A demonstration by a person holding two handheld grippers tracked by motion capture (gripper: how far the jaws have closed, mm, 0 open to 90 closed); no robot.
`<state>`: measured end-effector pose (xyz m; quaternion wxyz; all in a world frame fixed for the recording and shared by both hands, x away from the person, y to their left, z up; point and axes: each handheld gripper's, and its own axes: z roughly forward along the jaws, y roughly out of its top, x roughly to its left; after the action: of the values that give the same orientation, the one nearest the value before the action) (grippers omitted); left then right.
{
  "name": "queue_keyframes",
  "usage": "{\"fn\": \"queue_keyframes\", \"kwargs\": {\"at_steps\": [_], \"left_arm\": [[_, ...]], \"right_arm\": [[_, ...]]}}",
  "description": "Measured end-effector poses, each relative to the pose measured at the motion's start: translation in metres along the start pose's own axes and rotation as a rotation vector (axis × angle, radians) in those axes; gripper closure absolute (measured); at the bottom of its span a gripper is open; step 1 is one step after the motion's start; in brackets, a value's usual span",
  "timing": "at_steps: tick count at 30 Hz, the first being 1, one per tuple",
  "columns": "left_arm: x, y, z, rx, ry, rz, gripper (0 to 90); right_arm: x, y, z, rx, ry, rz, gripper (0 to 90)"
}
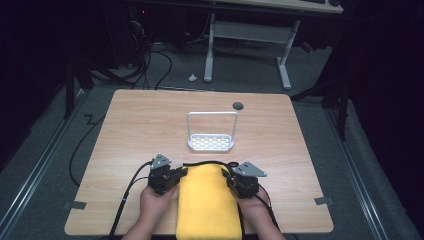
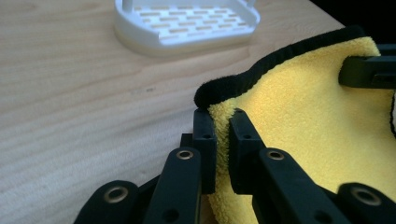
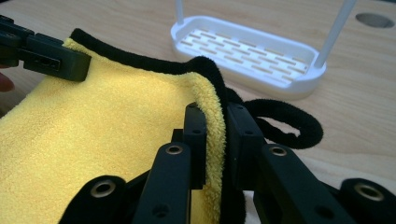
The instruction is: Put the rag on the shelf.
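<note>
Gripping the cloth (image 1: 207, 200) at its far corners: left tongs (image 2: 221, 122) and right tongs (image 3: 215, 116) each pinch the black-trimmed edge. Near table (image 1: 125, 130) edge; soft, light, limp, so corner holds suit.

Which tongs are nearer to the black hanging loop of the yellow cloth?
The right tongs. They grip the yellow cloth at its corner directly beside the black loop, while the left tongs grip the opposite far corner, away from it.
</note>
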<state>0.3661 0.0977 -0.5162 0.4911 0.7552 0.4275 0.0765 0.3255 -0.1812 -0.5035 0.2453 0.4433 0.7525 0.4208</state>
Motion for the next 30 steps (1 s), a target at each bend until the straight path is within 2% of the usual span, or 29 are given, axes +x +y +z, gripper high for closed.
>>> {"fn": "queue_keyframes", "kwargs": {"at_steps": [5, 11, 14, 16, 20, 30], "left_arm": [[-0.003, 0.010, -0.007, -0.056, 0.005, 0.010, 83.8], [-0.010, 0.027, -0.013, -0.115, 0.010, 0.052, 84.0], [-0.012, 0.035, -0.017, -0.145, 0.006, 0.053, 84.1], [-0.013, 0.041, -0.021, -0.154, 0.003, 0.053, 84.2], [-0.017, 0.053, -0.028, -0.184, 0.010, 0.082, 84.2], [-0.030, 0.086, -0.045, -0.270, 0.006, 0.126, 84.2]], "right_arm": [[0.000, 0.008, -0.004, -0.043, -0.014, -0.009, 79.9], [-0.001, 0.022, -0.011, -0.094, -0.031, -0.034, 79.9], [-0.002, 0.028, -0.015, -0.114, -0.042, -0.037, 79.9], [-0.003, 0.032, -0.017, -0.124, -0.043, -0.037, 79.9], [-0.003, 0.042, -0.021, -0.151, -0.050, -0.044, 79.9], [-0.004, 0.071, -0.040, -0.219, -0.067, -0.058, 79.9]]}}
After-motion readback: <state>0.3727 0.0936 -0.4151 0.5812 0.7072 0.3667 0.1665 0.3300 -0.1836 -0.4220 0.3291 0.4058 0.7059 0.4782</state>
